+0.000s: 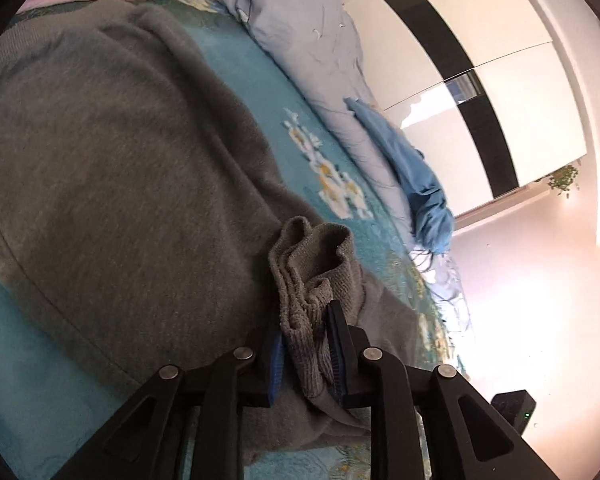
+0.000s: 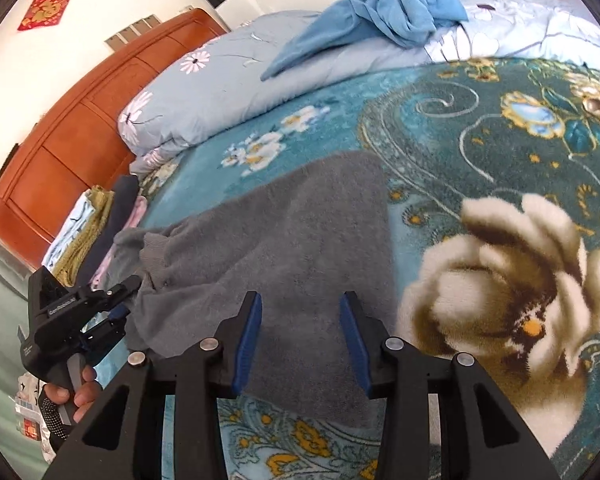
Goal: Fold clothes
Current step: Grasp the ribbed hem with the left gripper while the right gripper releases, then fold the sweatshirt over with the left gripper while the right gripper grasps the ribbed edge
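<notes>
The left tongs (image 1: 306, 354), clamped on the grey fleece sweatshirt's (image 1: 112, 168) ribbed cuff (image 1: 312, 264), could lose it at six o'clock while the right tongs (image 2: 300, 344) gape apart.

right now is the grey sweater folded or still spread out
Mostly spread: the grey sweater lies flat on the blanket, only its ribbed cuff bunched between the left gripper jaws.

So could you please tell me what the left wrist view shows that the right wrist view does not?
Only the left wrist view shows the left hand-held gripper clamping the grey garment's ribbed cuff. Only the right wrist view shows the orange headboard, the stack of folded clothes and the right hand-held gripper open. Both show the grey garment, blue cloth and floral blanket.
</notes>
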`<move>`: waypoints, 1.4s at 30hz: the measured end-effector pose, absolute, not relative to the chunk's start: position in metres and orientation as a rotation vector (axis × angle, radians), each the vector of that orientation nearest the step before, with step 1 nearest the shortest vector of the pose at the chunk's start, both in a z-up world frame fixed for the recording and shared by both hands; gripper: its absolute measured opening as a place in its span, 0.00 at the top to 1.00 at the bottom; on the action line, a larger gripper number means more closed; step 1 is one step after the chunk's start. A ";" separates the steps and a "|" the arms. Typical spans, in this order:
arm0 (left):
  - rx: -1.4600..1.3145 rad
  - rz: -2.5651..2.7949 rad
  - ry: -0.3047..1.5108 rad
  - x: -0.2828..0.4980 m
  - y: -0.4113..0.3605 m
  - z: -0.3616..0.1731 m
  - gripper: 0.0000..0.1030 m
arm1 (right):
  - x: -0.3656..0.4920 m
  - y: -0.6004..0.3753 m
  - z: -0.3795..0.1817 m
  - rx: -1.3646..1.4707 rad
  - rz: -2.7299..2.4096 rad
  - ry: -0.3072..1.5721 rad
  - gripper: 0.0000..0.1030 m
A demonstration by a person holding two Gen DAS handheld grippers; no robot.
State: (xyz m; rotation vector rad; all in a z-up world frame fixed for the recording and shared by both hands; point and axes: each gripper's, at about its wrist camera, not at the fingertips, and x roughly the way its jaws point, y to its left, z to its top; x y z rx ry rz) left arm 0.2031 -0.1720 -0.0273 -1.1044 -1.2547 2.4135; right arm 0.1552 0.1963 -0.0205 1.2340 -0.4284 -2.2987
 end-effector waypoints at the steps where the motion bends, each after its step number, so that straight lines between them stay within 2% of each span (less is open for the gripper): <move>1: -1.064 2.463 -1.262 0.212 -0.181 -0.020 0.70 | 0.157 0.195 -0.019 1.228 -2.299 -0.423 0.59; 2: -1.023 2.536 -1.275 0.224 -0.195 -0.013 0.60 | 0.157 0.194 -0.018 1.227 -2.298 -0.417 0.59; 5: -0.934 2.790 -1.419 0.261 -0.247 -0.004 0.44 | 0.157 0.190 -0.019 1.233 -2.299 -0.415 0.59; 9: -0.950 2.850 -1.706 0.279 -0.313 -0.022 0.42 | 0.156 0.183 -0.019 1.238 -2.307 -0.435 0.59; 17: -0.891 2.615 -1.876 0.247 -0.365 -0.067 0.41 | 0.155 0.181 -0.019 1.242 -2.310 -0.434 0.59; 24: -0.884 2.695 -1.679 0.211 -0.363 -0.060 0.44 | 0.151 0.182 -0.022 1.249 -2.304 -0.456 0.59; 26: -0.882 2.709 -1.698 0.210 -0.363 -0.061 0.63 | 0.152 0.185 -0.023 1.243 -2.297 -0.469 0.59; 28: -0.864 2.719 -1.707 0.213 -0.361 -0.058 0.74 | 0.152 0.190 -0.024 1.240 -2.293 -0.483 0.59; 30: -0.853 2.756 -1.649 0.216 -0.353 -0.043 0.79 | 0.150 0.195 -0.026 1.239 -2.288 -0.507 0.59; 34: -0.772 2.773 -1.446 0.214 -0.320 0.011 0.80 | 0.149 0.205 -0.030 1.225 -2.265 -0.553 0.59; 39: -0.698 2.784 -1.031 0.207 -0.239 0.098 0.80 | 0.148 0.215 -0.032 1.206 -2.237 -0.587 0.59; 42: -0.646 2.746 -0.803 0.200 -0.178 0.133 0.80 | 0.148 0.223 -0.032 1.192 -2.232 -0.614 0.59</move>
